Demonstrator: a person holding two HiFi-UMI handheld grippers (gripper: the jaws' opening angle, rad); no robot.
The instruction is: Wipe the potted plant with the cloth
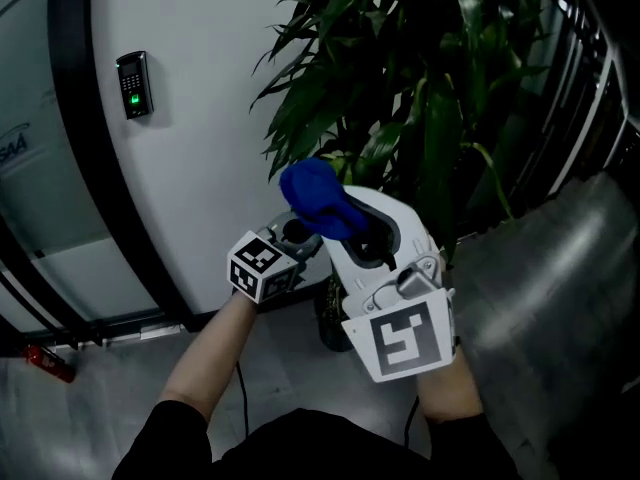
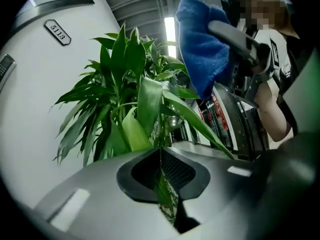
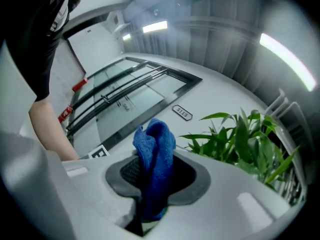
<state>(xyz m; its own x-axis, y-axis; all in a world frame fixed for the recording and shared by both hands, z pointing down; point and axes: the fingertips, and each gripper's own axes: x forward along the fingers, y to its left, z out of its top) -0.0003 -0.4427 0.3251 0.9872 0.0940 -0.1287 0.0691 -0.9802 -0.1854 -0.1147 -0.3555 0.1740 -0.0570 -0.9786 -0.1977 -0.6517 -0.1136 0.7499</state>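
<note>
Right gripper [image 3: 150,199] is clamping the bunched blue cloth [image 3: 155,154], holding it up just beside the potted plant [image 1: 420,88]. Left gripper [image 2: 169,210] is pinching one green leaf [image 2: 163,188] between its closed jaws, seemingly steadying it. The cloth is appearing clear of the foliage, so wiping is likely only starting, with the leaves all left to do.

The grey floor [image 1: 290,363] bears the potted plant [image 1: 420,98] and, well apart, a red object [image 1: 50,362].
</note>
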